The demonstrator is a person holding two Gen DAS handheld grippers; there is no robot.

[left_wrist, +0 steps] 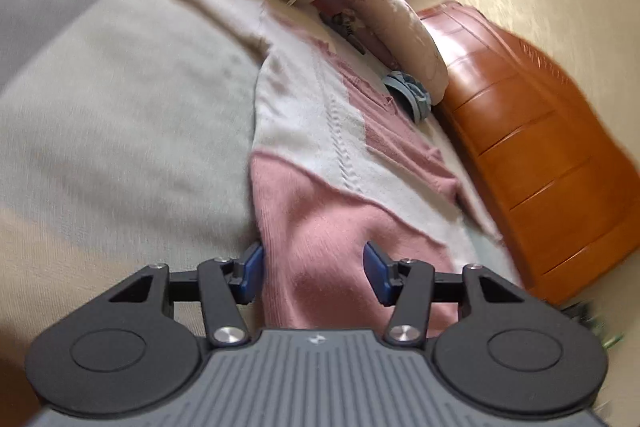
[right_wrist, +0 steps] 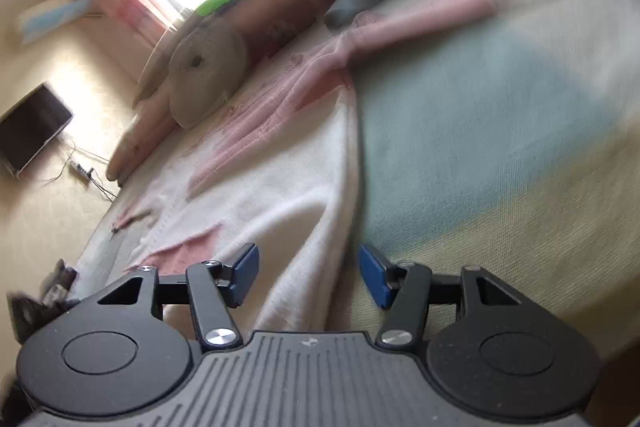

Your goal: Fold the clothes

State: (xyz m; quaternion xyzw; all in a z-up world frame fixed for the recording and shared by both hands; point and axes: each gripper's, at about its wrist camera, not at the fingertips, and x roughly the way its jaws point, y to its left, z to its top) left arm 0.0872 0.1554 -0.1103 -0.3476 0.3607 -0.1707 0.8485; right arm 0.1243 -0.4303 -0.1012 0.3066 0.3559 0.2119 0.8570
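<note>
Straddling the sweater (left_wrist: 320, 211), left tongs (left_wrist: 314, 273) and right tongs (right_wrist: 306, 275) gape half-wide, gripping nothing; either could pinch the bed (right_wrist: 500, 147) cover.

No legible text or labels.

left hand-held gripper (left_wrist: 314, 273): matte black linkage arms, blue pads, silver pivot screws, grey ribbed body with small white logo | right hand-held gripper (right_wrist: 307, 275): same build, black round side discs flanking the ribbed body
</note>
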